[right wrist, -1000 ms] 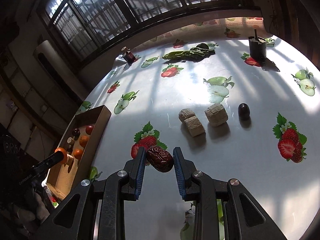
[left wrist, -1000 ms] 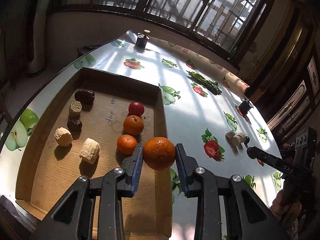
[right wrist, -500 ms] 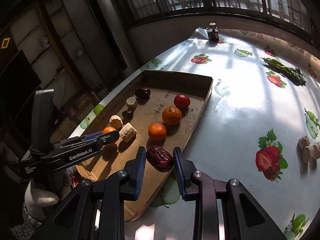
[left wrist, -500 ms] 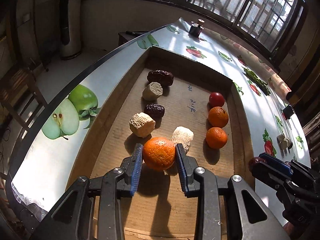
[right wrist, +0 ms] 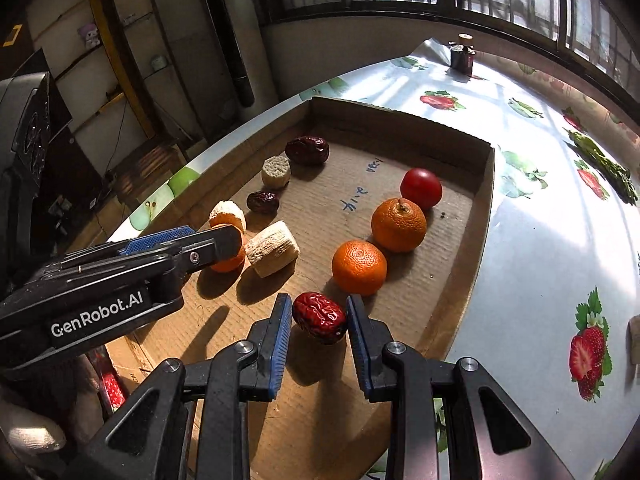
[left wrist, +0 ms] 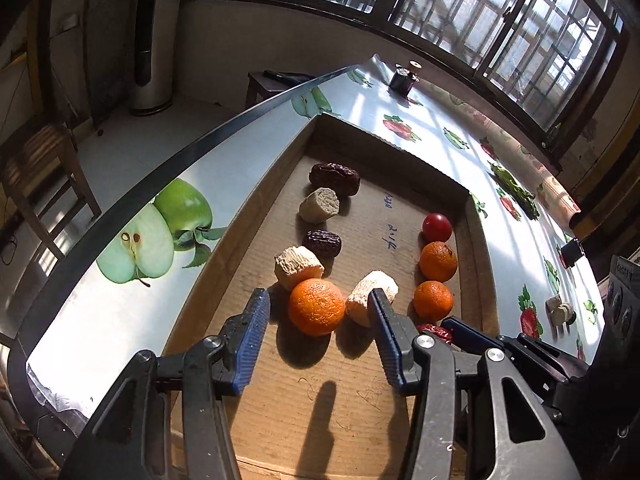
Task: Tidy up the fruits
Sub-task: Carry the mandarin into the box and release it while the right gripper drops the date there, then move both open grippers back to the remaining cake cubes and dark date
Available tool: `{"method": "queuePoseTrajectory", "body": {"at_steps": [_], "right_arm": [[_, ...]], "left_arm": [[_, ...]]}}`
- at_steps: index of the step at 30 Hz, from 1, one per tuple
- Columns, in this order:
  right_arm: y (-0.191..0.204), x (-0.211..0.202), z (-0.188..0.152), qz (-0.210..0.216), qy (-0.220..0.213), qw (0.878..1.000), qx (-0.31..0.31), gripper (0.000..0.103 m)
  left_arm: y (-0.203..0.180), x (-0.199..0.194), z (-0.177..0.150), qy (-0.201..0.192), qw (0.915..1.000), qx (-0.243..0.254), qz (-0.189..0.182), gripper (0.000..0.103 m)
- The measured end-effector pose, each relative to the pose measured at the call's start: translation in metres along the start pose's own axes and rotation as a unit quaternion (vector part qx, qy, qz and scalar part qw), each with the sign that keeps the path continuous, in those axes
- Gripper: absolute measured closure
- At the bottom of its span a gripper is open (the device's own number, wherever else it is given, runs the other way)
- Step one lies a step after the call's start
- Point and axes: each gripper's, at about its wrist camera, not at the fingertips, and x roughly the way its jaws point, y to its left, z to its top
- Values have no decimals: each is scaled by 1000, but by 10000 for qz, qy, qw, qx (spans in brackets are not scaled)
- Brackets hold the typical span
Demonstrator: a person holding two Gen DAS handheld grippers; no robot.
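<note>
Left claw (left wrist: 318,326): opening, pads clear of round orange mandarin (left wrist: 316,306) resting in the shallow cardboard tray (left wrist: 400,148); pale ridged chunk (left wrist: 370,296) crowds its right finger. Right claw (right wrist: 319,334): clenched on wrinkled red date (right wrist: 319,317) over tray, 2 mandarins (right wrist: 359,267) just beyond. Fruit-print bench (right wrist: 540,220).

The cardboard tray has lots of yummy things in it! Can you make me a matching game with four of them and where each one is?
Things:
1. red tomato
2. big orange
3. red date
4. dark date

Places:
A. gripped by the right gripper
B. lying on the cardboard tray between the opening jaws of the left gripper
C. far end of the row of two oranges
D. near the tray's far left corner, next to a pale chunk

Pairs: 1-C, 2-B, 3-A, 4-D
</note>
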Motion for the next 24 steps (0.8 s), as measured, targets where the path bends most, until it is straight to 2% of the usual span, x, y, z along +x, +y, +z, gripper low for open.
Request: {"method": "queuePoseTrajectory", "body": {"at_steps": [1, 2, 5, 10, 13, 15, 17, 21, 24], "right_arm": [[-4, 0, 2, 37, 7, 9999, 113, 70], [-8, -1, 3, 117, -4, 9996, 242, 64], [-20, -13, 4, 326, -164, 9977, 571, 55], [-44, -46, -4, 302, -523, 9942, 887, 44], [-62, -63, -17, 178, -576, 9924, 1075, 43], [-74, -74, -26, 100, -615, 9909, 1193, 42], [-86, -84, -35, -42, -647, 9896, 1284, 42], [-109, -102, -55, -245, -728, 9855, 1512, 38], [-127, -113, -68, -341, -754, 9821, 1689, 38]], "left_arm": [[1, -4, 0, -41, 10000, -18, -18, 52], [1, -8, 0, -81, 10000, -30, -32, 52], [1, -18, -1, -186, 9998, -63, -50, 44], [-13, -31, -8, -318, 9995, 87, 9, 41], [-35, -37, -16, -433, 9981, 415, 157, 35], [-52, -42, -23, -570, 9959, 684, 174, 25], [-71, -48, -30, -713, 9921, 1019, 185, 21], [-106, -56, -46, -909, 9821, 1609, 364, 21], [-124, -61, -54, -980, 9766, 1862, 443, 21]]}}
